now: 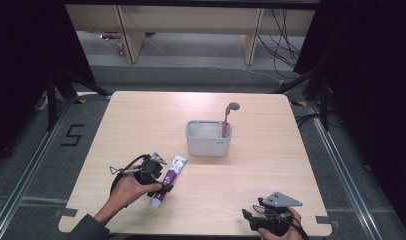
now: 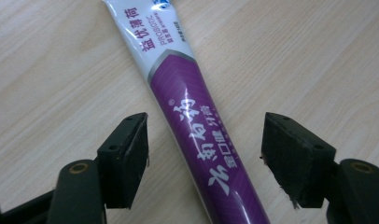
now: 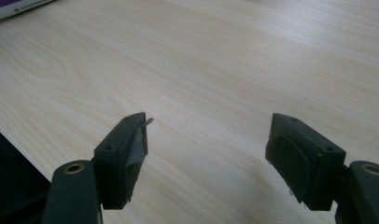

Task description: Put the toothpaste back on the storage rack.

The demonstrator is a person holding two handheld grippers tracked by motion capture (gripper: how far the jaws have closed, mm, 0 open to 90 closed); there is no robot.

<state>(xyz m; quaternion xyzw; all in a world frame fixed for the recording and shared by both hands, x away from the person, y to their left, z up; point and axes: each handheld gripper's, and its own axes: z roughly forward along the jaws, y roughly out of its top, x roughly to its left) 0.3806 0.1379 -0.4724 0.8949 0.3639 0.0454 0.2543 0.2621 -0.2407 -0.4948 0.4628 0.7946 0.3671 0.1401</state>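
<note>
My left tongs [image 2: 204, 154] are spread wide astride the toothpaste tube [image 2: 197, 126], which lies flat between the jaws, touching neither. I judge a squeeze could skid the glossy tube or burst paste out. My right tongs [image 3: 206, 149] gape over bare wooden table [image 3: 215, 70]. Beyond them stands a grey caddy [image 1: 209, 139] holding a toothbrush [image 1: 226, 119]; dark curtains surround us.

The toothpaste tube [image 2: 192, 121] runs between the left gripper's [image 2: 204, 154] spread jaws and is cut off beyond them at the top edge and beneath them at the bottom edge. In the high view, that gripper hides part of the tube. Far ahead of the right gripper [image 3: 206, 149], a purple-and-white corner is clipped by the frame, too little to identify.
</note>
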